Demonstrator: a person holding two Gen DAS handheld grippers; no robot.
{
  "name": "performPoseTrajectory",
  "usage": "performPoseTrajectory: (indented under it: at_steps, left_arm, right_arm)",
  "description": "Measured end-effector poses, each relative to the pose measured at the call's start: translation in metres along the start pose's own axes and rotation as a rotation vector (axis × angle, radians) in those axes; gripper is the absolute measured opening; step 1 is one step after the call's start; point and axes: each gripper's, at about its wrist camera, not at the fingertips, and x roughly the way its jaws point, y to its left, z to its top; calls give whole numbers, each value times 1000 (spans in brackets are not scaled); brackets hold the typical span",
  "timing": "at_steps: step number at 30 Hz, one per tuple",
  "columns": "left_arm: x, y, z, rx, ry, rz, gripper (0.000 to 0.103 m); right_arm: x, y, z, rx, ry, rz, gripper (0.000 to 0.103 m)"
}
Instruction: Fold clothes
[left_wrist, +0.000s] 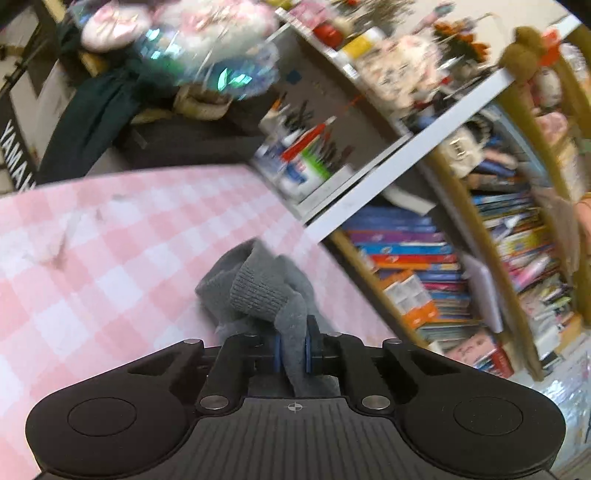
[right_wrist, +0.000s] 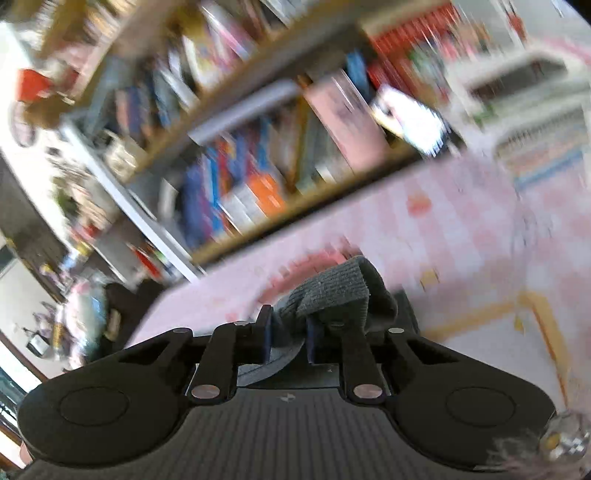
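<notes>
A grey knitted garment (left_wrist: 258, 288) with a ribbed cuff hangs bunched above the pink checked table cloth (left_wrist: 110, 258). My left gripper (left_wrist: 291, 350) is shut on a fold of it, the cloth pinched between the blue pads. In the right wrist view the same grey garment (right_wrist: 332, 295) shows its ribbed edge. My right gripper (right_wrist: 288, 343) is shut on that end, above the pink checked cloth (right_wrist: 443, 229). Both views are blurred by motion.
A bookshelf full of books (left_wrist: 424, 258) stands close behind the table, also in the right wrist view (right_wrist: 258, 166). A white shelf board with pens and bottles (left_wrist: 306, 158) lies beyond the table edge. A dark cloth (left_wrist: 96, 110) hangs at the far left.
</notes>
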Motion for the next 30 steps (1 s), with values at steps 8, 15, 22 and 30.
performPoseTrajectory:
  at_steps: [8,15,22,30]
  left_arm:
    - [-12,1,-16,81,57,107,37]
    - [-7,-6,-20,143,92,166,62]
    - [43,4,-18,-18,85,83,24]
    - [116,-25,31,-12,54,-14,12]
  right_arm:
    - [15,-29,-42,65,193,-160,28]
    - [11,-30,-43,93,179,-202,47]
    - [57,-29,-24,71,172,-185,28]
    - [104,-30,-5,38,148,-183,15]
